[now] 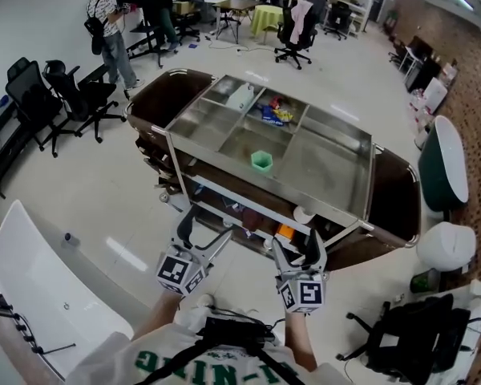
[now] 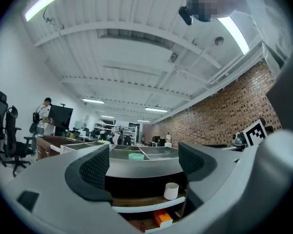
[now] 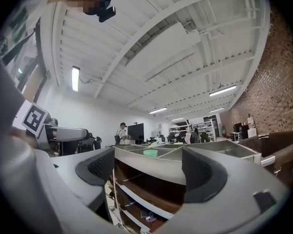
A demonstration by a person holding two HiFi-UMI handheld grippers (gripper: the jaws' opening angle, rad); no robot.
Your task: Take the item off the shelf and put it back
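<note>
A steel shelf cart (image 1: 361,215) stands in front of me, its top tray split into compartments. A green cup (image 1: 260,160) sits in a middle compartment of that tray. On the shelf below stands a white cup (image 1: 302,213) with an orange box (image 1: 284,233) lower down. My left gripper (image 1: 207,229) is open and empty, short of the cart's front edge. In the left gripper view the white cup (image 2: 171,190) and orange box (image 2: 162,217) lie ahead between the jaws. My right gripper (image 1: 297,251) is also open and empty, close to the cart's front.
A dark brown table (image 1: 397,191) lies under and behind the cart. Black office chairs (image 1: 72,95) stand at the left, another (image 1: 401,339) at the lower right. A white table (image 1: 48,295) is at my near left. A person (image 1: 108,30) stands far back left.
</note>
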